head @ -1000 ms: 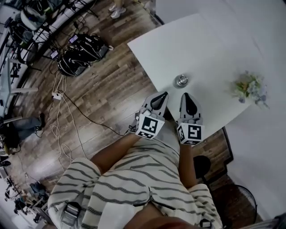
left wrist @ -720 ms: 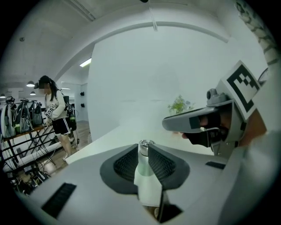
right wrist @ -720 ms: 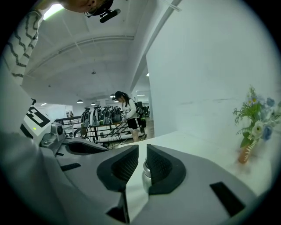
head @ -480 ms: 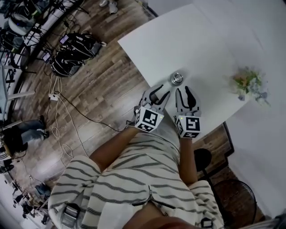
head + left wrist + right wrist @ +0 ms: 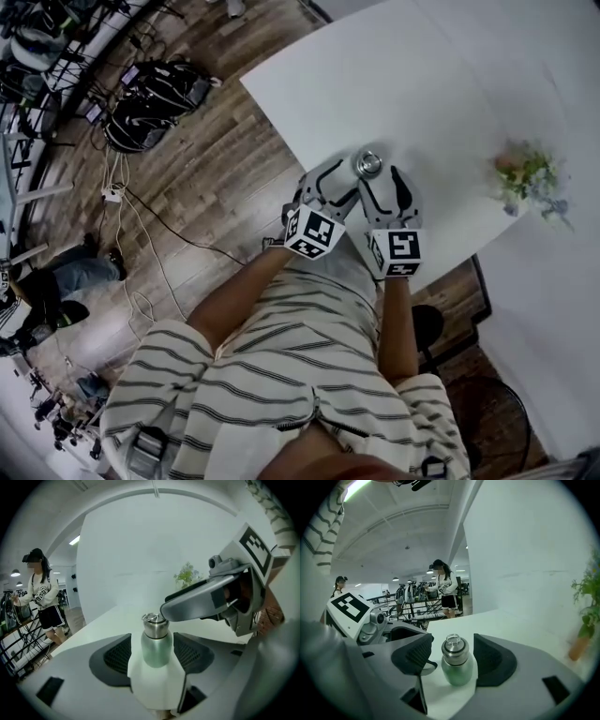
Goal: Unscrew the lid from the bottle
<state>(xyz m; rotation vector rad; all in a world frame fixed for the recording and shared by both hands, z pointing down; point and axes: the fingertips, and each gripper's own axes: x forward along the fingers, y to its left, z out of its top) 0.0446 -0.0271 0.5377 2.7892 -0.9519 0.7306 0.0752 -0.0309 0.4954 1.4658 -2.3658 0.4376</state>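
A small pale green metal bottle (image 5: 367,165) with a steel screw lid (image 5: 154,624) and ring handle stands upright near the front edge of the white table (image 5: 422,84). My left gripper (image 5: 157,657) has the bottle (image 5: 157,646) between its black pads (image 5: 117,654), with gaps on both sides; its jaws are opening. My right gripper (image 5: 454,660) comes from the other side with the bottle (image 5: 457,667) between its pads (image 5: 492,660), untouched, its jaws opening too. In the head view the left gripper (image 5: 337,184) and right gripper (image 5: 385,185) flank the bottle.
A small potted plant (image 5: 528,176) stands on the table to the right. Left of the table is wooden floor with black bags (image 5: 155,103) and cables (image 5: 141,216). Two people (image 5: 445,590) stand by racks in the background.
Both grippers have moved forward over the table edge to the bottle. Their jaws, shut a second ago, have spread apart around it.
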